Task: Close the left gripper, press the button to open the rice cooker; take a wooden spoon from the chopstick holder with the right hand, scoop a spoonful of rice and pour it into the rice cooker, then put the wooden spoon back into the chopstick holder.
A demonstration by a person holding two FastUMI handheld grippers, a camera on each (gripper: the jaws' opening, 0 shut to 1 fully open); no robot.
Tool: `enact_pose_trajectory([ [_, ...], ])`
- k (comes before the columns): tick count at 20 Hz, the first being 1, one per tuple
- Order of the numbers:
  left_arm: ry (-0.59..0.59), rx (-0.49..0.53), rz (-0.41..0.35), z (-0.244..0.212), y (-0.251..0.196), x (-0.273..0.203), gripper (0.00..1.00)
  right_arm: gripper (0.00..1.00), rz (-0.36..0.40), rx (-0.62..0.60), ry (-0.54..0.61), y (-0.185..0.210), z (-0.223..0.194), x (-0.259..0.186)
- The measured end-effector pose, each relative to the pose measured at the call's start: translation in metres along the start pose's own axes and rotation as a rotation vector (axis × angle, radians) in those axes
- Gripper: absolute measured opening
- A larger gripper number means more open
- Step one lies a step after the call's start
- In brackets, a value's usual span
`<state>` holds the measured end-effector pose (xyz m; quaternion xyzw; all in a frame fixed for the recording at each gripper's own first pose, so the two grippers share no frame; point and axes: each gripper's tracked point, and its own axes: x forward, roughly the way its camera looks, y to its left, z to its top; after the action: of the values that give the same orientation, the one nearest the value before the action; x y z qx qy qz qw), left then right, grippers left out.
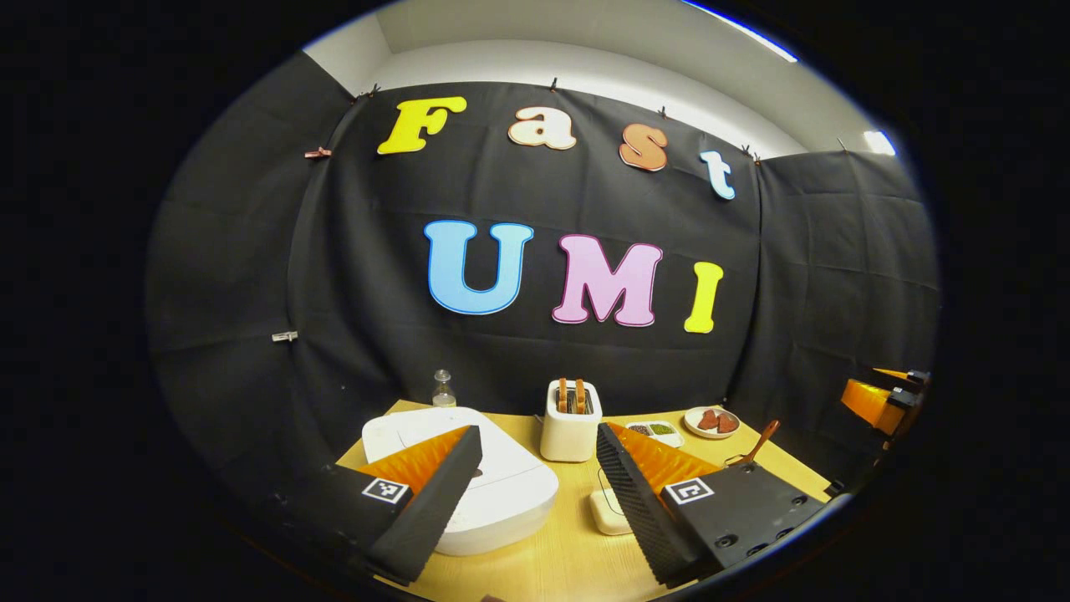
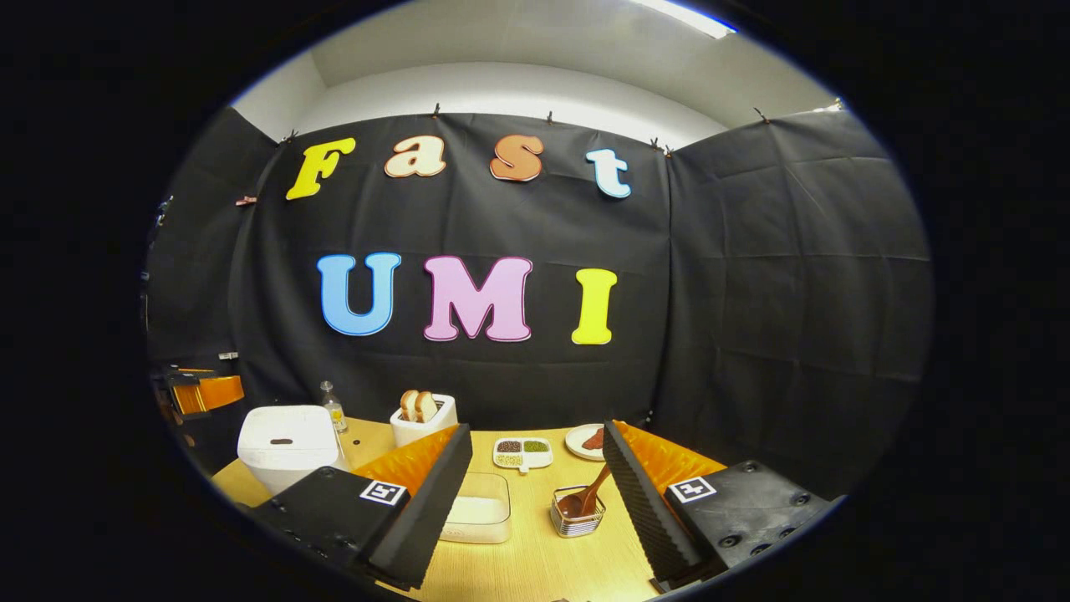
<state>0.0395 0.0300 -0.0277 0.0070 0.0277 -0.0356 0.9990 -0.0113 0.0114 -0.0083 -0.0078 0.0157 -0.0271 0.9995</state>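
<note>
Left gripper view: my left gripper (image 1: 535, 493) hangs level above the table (image 1: 552, 560), fingers spread wide, the closed rice cooker (image 1: 493, 481) just under and ahead. Right gripper (image 2: 535, 493) is spread too, empty, aimed over the rice container (image 2: 478, 507). Wooden spoon (image 2: 588, 493) leans in the chopstick holder (image 2: 577, 518) between its fingers, farther out.

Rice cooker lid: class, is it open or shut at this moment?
Shut. The rice cooker lid lies flat across its white body, with no gap showing, in both views. The left gripper hovers open near it.
</note>
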Motion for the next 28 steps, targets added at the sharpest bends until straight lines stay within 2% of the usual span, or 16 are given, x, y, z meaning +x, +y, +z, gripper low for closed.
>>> enact_pose_trajectory([
  [4, 0.001, 0.025, 0.017, 0.007, 0.021, 0.019, 0.94, 0.98, -0.024, -0.01, 0.003, -0.002, 0.0, -0.003],
  [5, 0.003, 0.02, 0.023, 0.009, 0.028, 0.025, 0.92, 0.98, -0.032, -0.011, 0.007, -0.003, -0.002, -0.004],
  [7, 0.026, -0.003, 0.031, 0.007, 0.04, 0.039, 0.81, 0.98, -0.045, -0.009, 0.015, -0.004, -0.004, -0.006],
  [11, 0.136, -0.049, 0.035, -0.018, 0.065, 0.068, 0.47, 0.98, -0.083, -0.01, 0.029, -0.01, -0.007, -0.009],
  [12, 0.154, -0.064, 0.038, -0.024, 0.072, 0.075, 0.34, 0.98, -0.094, -0.012, 0.036, -0.013, -0.008, -0.009],
  [13, 0.179, -0.081, 0.043, -0.03, 0.078, 0.081, 0.27, 0.98, -0.104, -0.014, 0.041, -0.016, -0.009, -0.01],
  [14, 0.217, -0.093, 0.066, -0.041, 0.085, 0.086, 0.14, 0.98, -0.112, -0.014, 0.046, -0.018, -0.009, -0.011],
  [15, 0.243, -0.101, 0.07, -0.049, 0.091, 0.09, 0.1, 0.98, -0.124, -0.016, 0.05, -0.022, -0.009, -0.013],
  [21, 0.371, -0.125, 0.04, -0.1, 0.099, 0.12, 0.07, 0.98, -0.169, -0.033, 0.086, -0.035, -0.014, -0.019],
  [28, 0.46, -0.13, 0.04, -0.147, 0.097, 0.132, 0.07, 0.98, -0.157, -0.05, 0.112, -0.034, -0.025, -0.024],
])
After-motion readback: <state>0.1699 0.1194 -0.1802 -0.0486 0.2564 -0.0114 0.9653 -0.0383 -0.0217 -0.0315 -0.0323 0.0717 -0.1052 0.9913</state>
